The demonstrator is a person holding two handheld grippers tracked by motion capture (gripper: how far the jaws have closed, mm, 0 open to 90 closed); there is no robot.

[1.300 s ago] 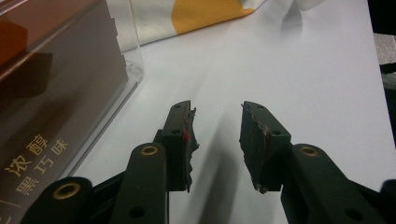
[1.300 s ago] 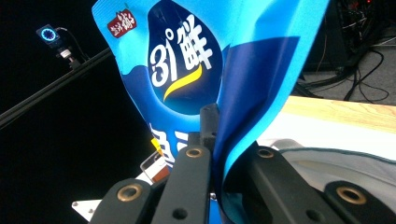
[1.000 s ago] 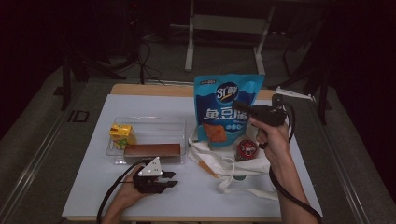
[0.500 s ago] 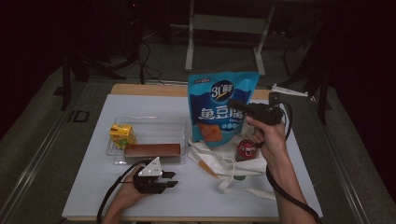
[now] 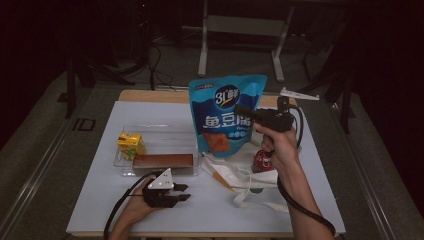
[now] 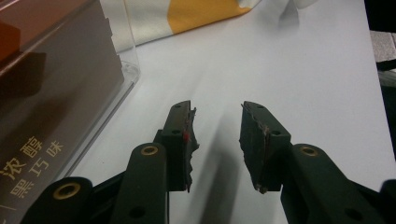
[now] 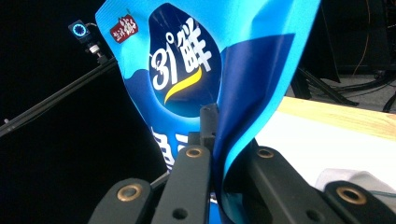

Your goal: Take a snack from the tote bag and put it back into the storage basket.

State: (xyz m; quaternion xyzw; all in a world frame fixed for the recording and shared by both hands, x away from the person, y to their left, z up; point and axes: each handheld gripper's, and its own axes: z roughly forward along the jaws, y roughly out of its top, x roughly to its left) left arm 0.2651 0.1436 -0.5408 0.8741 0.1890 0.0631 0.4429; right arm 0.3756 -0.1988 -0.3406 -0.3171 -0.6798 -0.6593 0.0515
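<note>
Now the blue snack bag [image 5: 226, 116] has drifted leftward.
Right tongs [image 5: 243, 111] pinch its edge, carrying it toward the clear tray [image 5: 150, 134]; left tongs [image 5: 186, 192] rest half-open, empty, near the tray.

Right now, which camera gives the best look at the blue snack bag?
The high view: the whole blue snack bag hangs from the right gripper. The right gripper view shows its creased edge pinched up close. The left gripper view faces bare table.

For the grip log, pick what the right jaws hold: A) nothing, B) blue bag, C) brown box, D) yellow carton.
B: the right gripper has its jaws clamped on an edge of the blue bag, holding it upright above the table.
</note>
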